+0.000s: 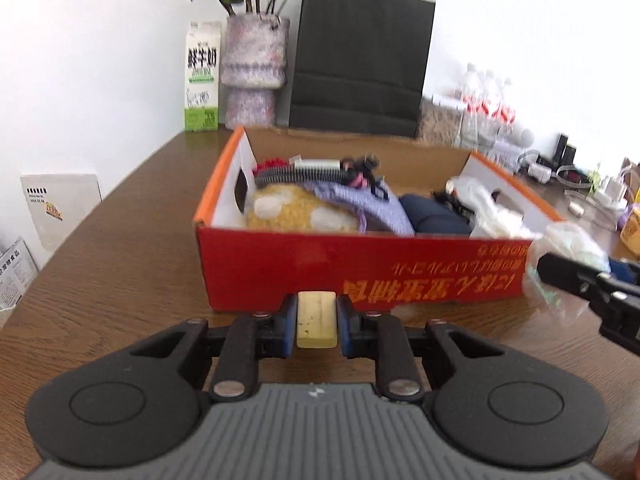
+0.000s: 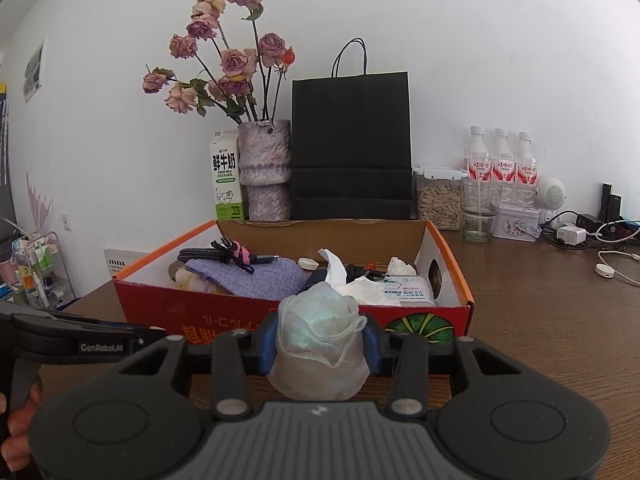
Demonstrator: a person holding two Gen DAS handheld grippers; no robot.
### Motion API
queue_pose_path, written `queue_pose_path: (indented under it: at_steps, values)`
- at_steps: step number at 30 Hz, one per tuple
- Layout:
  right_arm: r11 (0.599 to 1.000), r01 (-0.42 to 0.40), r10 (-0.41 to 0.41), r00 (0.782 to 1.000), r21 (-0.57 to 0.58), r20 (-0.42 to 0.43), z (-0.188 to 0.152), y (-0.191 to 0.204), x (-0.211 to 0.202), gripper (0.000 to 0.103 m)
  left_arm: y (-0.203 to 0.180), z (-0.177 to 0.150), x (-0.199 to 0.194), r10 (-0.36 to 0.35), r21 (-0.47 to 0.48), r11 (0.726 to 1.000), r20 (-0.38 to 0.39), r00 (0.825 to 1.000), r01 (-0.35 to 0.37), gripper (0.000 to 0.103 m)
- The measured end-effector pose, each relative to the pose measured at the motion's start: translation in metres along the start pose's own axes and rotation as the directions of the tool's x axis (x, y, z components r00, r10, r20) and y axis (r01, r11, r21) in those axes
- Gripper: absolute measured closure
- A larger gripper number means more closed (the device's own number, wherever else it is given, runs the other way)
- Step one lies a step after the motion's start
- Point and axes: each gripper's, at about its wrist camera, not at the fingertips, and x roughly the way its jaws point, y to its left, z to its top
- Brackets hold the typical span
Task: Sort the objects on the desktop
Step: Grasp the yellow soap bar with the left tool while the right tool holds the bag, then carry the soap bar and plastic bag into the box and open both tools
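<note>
Left tool (image 1: 317, 320) tilts down near the box (image 1: 340, 268), clamping a block (image 1: 316, 318); right tool (image 2: 320, 344) grips a bag (image 2: 320, 344).

Black tongs (image 1: 317, 320), blue pads (image 1: 289, 326), grey ribbed housing, silver screws.

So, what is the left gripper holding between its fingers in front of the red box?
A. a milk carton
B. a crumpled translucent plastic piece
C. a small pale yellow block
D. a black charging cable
C. In the left wrist view the left gripper is shut on a small pale yellow block, just in front of the red box; the crumpled translucent plastic sits in the right gripper instead.
</note>
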Motion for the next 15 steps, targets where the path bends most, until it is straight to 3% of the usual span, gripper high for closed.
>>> queue_pose_path:
  at_steps: [8, 12, 15]
  values:
    - [1.0, 0.008, -0.008, 0.995, -0.003, 0.099, 0.041, -0.005, 0.004, 0.062, -0.014, 0.056, -0.028, -0.022, -0.011, 1.0, 0.207, 0.978, 0.025, 0.082]
    - [1.0, 0.019, -0.017, 0.99, -0.012, 0.141, 0.071, -0.006, 0.023, 0.062, -0.028, 0.087, -0.015, -0.028, -0.014, 0.999, 0.267, 0.963, 0.033, 0.082]
    - [0.999, 0.045, -0.041, 0.989, -0.023, 0.142, 0.087, -0.007, 0.049, 0.062, -0.039, 0.104, 0.01, -0.009, -0.023, 1.0, 0.273, 0.962, 0.015, 0.082]
